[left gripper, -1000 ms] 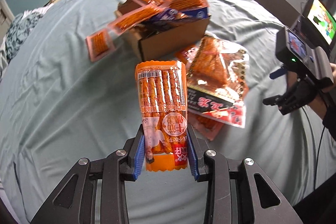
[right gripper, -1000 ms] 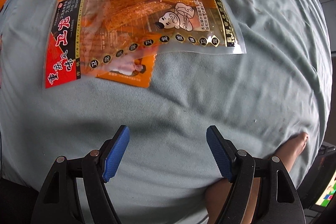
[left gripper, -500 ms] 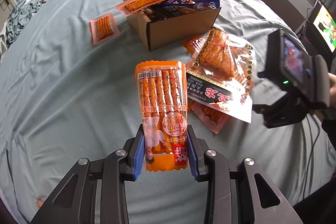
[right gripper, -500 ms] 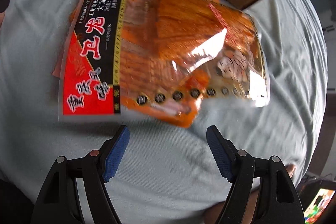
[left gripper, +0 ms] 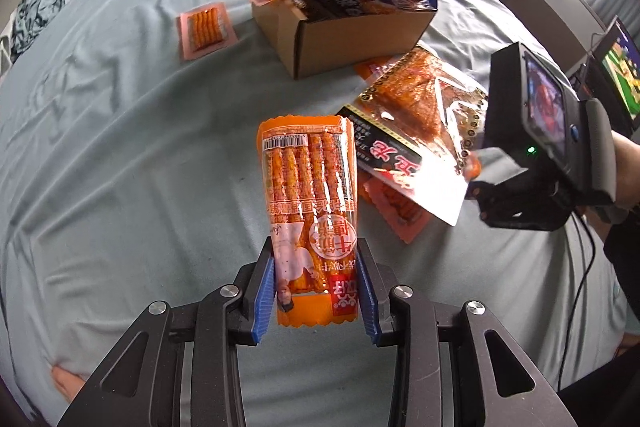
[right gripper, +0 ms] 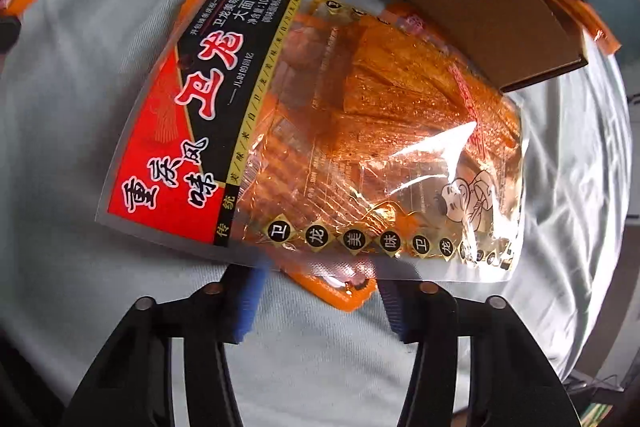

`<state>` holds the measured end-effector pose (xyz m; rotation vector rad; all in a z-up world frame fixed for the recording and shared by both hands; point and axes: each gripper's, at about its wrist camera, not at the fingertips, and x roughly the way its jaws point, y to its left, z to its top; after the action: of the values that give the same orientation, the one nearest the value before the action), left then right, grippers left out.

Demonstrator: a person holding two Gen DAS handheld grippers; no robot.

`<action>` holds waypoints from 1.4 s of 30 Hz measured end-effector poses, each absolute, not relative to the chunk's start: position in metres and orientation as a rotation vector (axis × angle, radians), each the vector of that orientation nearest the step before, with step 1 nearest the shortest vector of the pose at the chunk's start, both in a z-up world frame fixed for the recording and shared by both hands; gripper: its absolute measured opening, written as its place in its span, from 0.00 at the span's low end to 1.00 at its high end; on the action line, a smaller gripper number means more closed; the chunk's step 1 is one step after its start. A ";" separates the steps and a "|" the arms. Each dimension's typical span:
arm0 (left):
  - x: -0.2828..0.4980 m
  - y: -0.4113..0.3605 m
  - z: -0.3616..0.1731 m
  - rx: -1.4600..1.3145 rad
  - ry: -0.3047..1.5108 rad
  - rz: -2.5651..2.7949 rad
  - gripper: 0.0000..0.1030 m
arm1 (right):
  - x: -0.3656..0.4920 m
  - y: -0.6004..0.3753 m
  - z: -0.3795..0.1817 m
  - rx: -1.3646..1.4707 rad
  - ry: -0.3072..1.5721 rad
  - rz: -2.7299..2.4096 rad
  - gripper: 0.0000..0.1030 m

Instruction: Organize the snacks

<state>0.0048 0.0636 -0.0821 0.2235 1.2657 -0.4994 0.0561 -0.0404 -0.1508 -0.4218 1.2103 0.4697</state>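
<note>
**Orange snack packs on the bed, one held, one being closed on**

Orange and long, the plastic packet of spicy sticks (left gripper: 310, 211) stands clamped at its lower end between the blue pads of the left gripper (left gripper: 316, 289), jaws partly drawn in and pressing both its side edges; it is lifted over the grey-blue bedsheet (left gripper: 120, 155). Beyond it on the sheet a small pink flat sachet (left gripper: 204, 31) lies alone, just left of the open brown cardboard box (left gripper: 348, 27), which is crammed with more orange sachets and a dark blue bag sticking out over its rim.

Right of the box lies the large clear pouch with a red and black label (right gripper: 320, 131), resting on other orange packets that it mostly hides. The right gripper (right gripper: 318, 301) sits at the pouch's near edge, its jaws closing with that clear edge and an orange packet corner between them; the blue pads are blurred, so contact cannot be told. From the left wrist view the pouch covers the right gripper's fingertips.
</note>
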 end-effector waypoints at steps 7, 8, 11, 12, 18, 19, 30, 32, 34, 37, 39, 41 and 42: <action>0.007 0.065 -0.081 0.215 1.265 -0.492 0.34 | 0.043 -0.067 -0.128 -0.353 1.212 0.575 0.03; 0.007 0.064 -0.081 0.218 1.265 -0.490 0.34 | 0.040 -0.072 -0.124 -0.348 1.200 0.571 0.03; 0.008 0.061 -0.085 0.221 1.273 -0.484 0.34 | 0.032 -0.088 -0.123 -0.354 1.194 0.562 0.03; 0.008 0.058 -0.087 0.220 1.282 -0.481 0.34 | 0.031 -0.092 -0.121 -0.351 1.189 0.565 0.03; 0.004 0.047 -0.081 0.232 1.243 -0.498 0.34 | 0.024 -0.136 -0.086 -0.166 1.120 0.666 0.00; 0.004 0.046 -0.080 0.232 1.230 -0.505 0.34 | 0.024 -0.144 -0.077 -0.118 1.103 0.668 0.00; 0.043 0.028 -0.031 0.081 1.036 -0.493 0.34 | 0.007 -0.232 -0.022 0.263 0.915 0.643 0.00; 0.059 0.023 -0.020 0.042 1.013 -0.478 0.34 | 0.004 -0.235 -0.028 0.254 0.926 0.615 0.00; 0.077 0.014 -0.009 0.011 0.987 -0.461 0.34 | 0.002 -0.233 -0.038 0.235 0.967 0.555 0.00; 0.104 0.004 0.002 -0.021 0.956 -0.423 0.37 | 0.011 -0.222 -0.061 0.142 1.035 0.481 0.02; 0.120 -0.002 0.006 -0.019 0.936 -0.387 0.41 | 0.007 -0.213 -0.078 0.068 1.094 0.488 0.20; 0.135 -0.010 0.009 -0.008 0.915 -0.344 0.48 | 0.000 -0.202 -0.099 -0.014 1.152 0.496 0.61; 0.142 -0.015 0.009 0.000 0.906 -0.325 0.53 | -0.004 -0.196 -0.107 -0.066 1.170 0.497 0.62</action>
<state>0.1421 -0.0145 0.0091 0.0000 0.9060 -0.3246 -0.0042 -0.1963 -0.1070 -0.0659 1.1704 0.4966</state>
